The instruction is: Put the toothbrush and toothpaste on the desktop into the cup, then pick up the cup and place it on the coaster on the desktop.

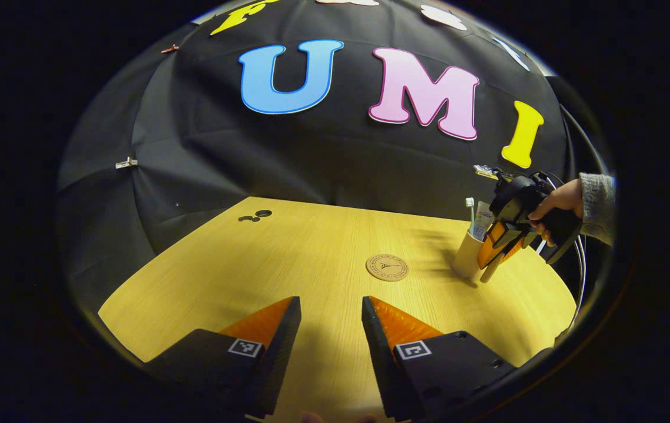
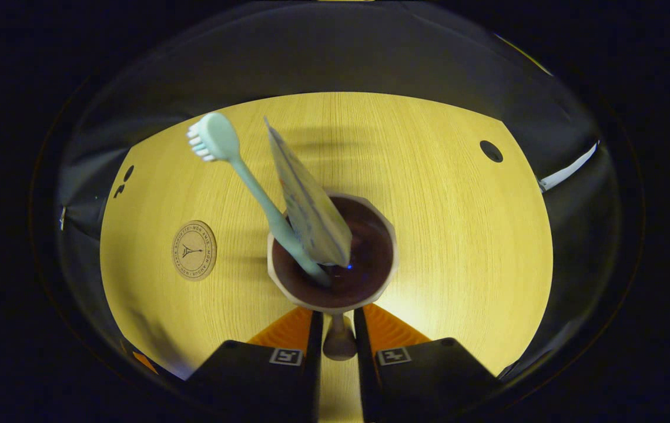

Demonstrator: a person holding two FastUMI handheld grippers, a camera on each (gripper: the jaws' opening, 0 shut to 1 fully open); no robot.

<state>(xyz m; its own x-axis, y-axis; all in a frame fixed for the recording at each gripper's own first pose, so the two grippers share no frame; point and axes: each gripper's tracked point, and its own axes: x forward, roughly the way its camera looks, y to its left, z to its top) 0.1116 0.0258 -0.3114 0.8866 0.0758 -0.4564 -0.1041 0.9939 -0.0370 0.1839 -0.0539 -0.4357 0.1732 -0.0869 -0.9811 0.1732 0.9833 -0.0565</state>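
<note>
**Cup loaded and pinched by its handle, coaster waiting beside it**

Here, in the right gripper view, I look straight down into the cup (image 2: 333, 252), which stands on the wooden tabletop (image 2: 458, 235). Its inside is dark and its rim pale. A mint-green toothbrush (image 2: 241, 176) leans out of it, bristle head up and tilted toward the coaster's side. The toothpaste (image 2: 308, 205) tube stands in the cup just beside the brush, touching it near the bottom. My right gripper (image 2: 339, 335) has its two fingers drawn close together on the cup's small handle (image 2: 339, 343) — one finger presses each side of it.

The round cork coaster (image 2: 194, 250) lies flat on the tabletop, bare, well apart from the cup.

In the left gripper view, my left gripper (image 1: 331, 329) hangs over the near edge of the tabletop with its fingers spread wide, holding nothing. Farther off, near the right edge, I see the cup with brush and tube standing up from it, and a hand (image 1: 555, 208) in a grey sleeve holding the other gripper against the cup — the coaster lies between that cup and the tabletop's middle.
</note>
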